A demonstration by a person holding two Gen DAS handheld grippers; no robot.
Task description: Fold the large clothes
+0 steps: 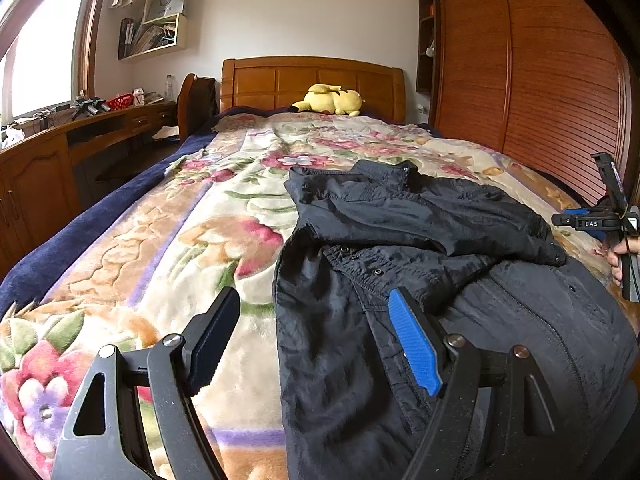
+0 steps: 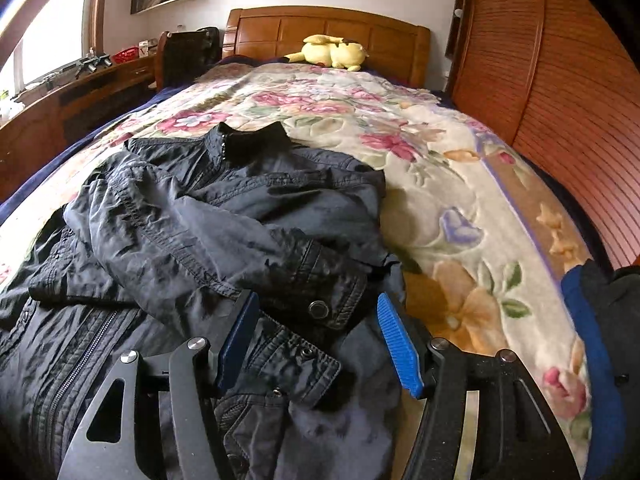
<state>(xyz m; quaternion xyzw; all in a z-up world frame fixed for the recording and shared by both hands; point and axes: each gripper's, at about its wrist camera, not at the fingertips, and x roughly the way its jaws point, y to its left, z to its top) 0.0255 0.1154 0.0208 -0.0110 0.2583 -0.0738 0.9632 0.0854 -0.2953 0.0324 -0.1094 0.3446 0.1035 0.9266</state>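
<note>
L claw [image 1: 314,340] wide open, low; R claw [image 2: 318,344] likewise, holding nothing.

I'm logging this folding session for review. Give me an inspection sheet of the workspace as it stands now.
Surface: floral blanket over the bed, navy edge along its left side.
Job's things: black jacket lying zip-side up, collar toward the headboard, one sleeve laid across the chest, its snap cuff between the right tongs' fingers.
Clutter: yellow plush toy by the headboard.
Grippers: left tongs open over the jacket's left edge; right tongs open over the cuff; neither grips cloth.
Cables: nothing seen.
Surroundings: wooden headboard, slatted wardrobe, desk under the window, wall shelves.
</note>
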